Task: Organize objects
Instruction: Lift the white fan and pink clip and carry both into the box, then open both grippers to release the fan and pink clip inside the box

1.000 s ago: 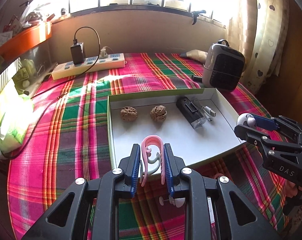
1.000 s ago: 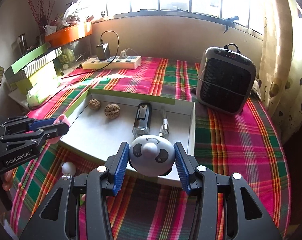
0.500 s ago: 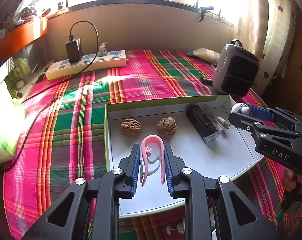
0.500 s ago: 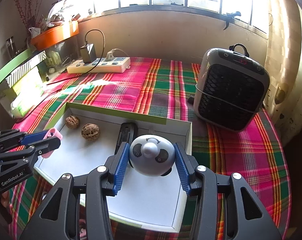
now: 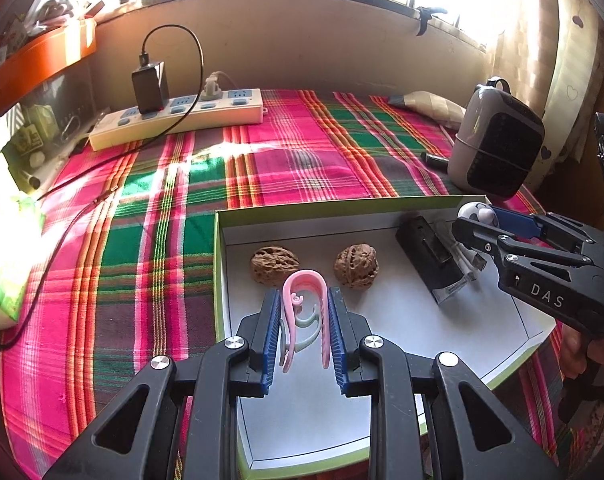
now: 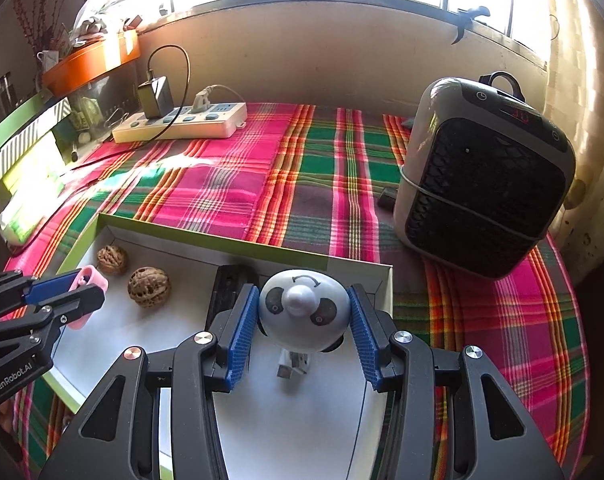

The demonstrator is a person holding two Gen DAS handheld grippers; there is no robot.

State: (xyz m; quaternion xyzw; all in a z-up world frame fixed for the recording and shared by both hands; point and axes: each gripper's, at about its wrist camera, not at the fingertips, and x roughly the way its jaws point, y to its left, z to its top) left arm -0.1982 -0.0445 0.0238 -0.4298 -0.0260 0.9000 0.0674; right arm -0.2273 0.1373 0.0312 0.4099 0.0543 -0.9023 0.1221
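Observation:
A shallow white box with green walls lies on the plaid cloth. In it are two walnuts, a black device and a small white connector. My left gripper is shut on pink and pale green hooks, held over the box's near left part, just in front of the walnuts. My right gripper is shut on a round white panda-faced toy, held over the box's right side by the black device.
A grey and black heater stands right of the box. A white power strip with a black charger and cable lies at the back left. Green packets and an orange shelf line the left edge.
Both grippers have moved forward, from the box's near edge to over its inside, each still holding its object. The box and its contents have not moved.

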